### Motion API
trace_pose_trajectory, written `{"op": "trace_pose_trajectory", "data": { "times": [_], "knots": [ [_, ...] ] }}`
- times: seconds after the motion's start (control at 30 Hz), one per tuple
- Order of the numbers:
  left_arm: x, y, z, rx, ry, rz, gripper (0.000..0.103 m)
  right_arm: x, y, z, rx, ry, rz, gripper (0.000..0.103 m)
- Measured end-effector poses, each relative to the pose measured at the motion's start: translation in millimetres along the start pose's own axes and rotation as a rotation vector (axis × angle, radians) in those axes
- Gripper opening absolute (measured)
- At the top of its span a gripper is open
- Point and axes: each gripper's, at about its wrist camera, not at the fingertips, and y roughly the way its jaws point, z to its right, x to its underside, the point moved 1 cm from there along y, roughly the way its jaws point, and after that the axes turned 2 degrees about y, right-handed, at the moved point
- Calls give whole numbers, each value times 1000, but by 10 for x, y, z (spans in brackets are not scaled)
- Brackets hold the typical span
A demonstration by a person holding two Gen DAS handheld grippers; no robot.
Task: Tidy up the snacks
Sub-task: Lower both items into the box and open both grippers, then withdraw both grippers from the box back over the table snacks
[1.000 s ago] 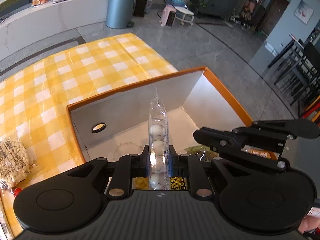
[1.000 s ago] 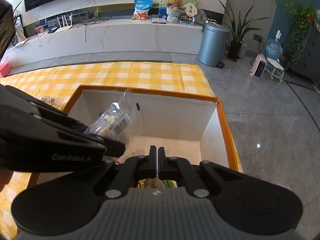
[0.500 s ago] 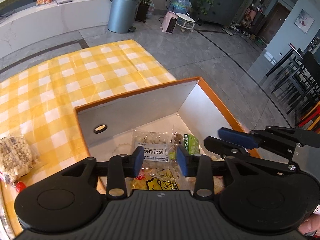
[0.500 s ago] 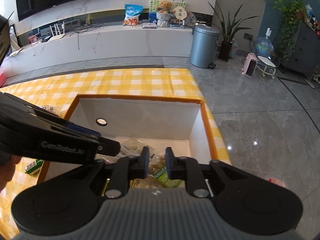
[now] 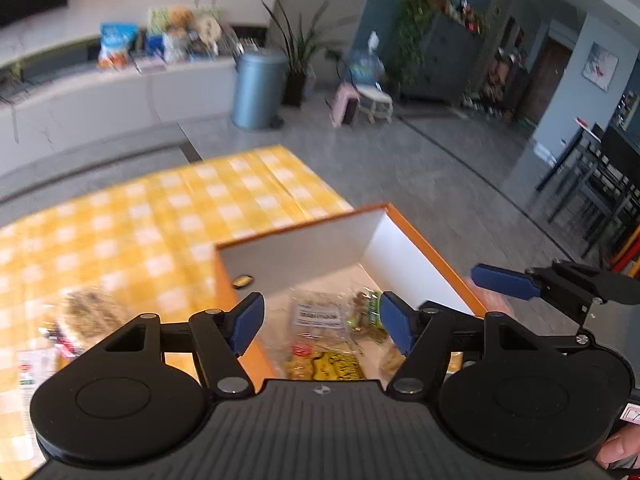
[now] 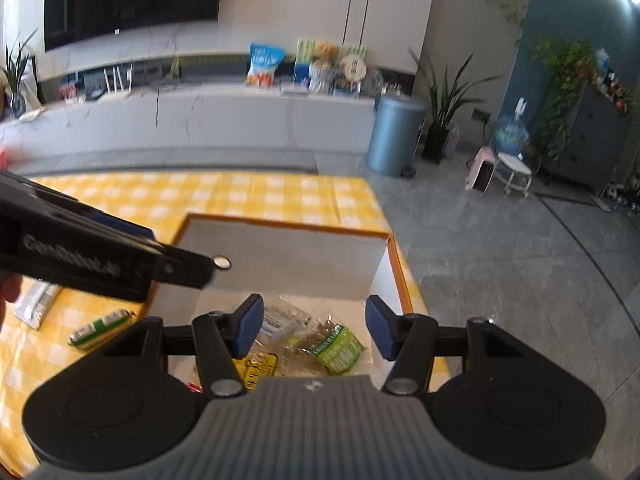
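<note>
An orange-rimmed box [image 5: 432, 240] [image 6: 396, 264] with white walls stands on the yellow checked table. Several snack packs lie in it: a clear pack with a white label [image 5: 320, 316] [image 6: 280, 320], a green pack [image 6: 338, 348] [image 5: 370, 312] and a yellow pack [image 5: 336, 366] [image 6: 256, 368]. My left gripper [image 5: 322, 326] is open and empty above the box's near left side. My right gripper [image 6: 314, 326] is open and empty above the box. A clear bag of pale snacks [image 5: 90, 312] lies on the table left of the box.
A green snack bar [image 6: 100, 328] and a pale wrapped pack [image 6: 36, 306] lie on the cloth left of the box. The table edge runs just right of the box, with grey floor beyond. A counter and a blue bin [image 6: 394, 134] stand far behind.
The left gripper opened and let the clear pack of white balls drop into the box, then drew back and left. The right gripper went from shut to wide open.
</note>
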Motion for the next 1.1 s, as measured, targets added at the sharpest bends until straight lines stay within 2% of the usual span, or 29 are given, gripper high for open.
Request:
{"op": "trace_pose_trajectory", "data": {
  "times": [0.33,0.5,0.63,0.73,0.97,1.1],
  "knots": [
    [474,-727,-216,-186,20,184,78,293,-463,-463,-39,85,154,60],
    [710,-968,-321,-305,16,241,79,434,-553,-770,-109,109,166,61],
    [909,-1105,-451,-366,7,249,80,506,-566,-1039,-157,108,155,66],
    [1049,-1191,-594,-391,-34,251,81,579,-574,-1237,-176,115,161,70],
    [1331,-1250,-958,-410,-129,246,87,776,-413,-1676,-213,88,111,70],
    [1458,-1216,-1133,-402,-185,224,89,865,-329,-1858,-189,48,98,70]
  ]
}}
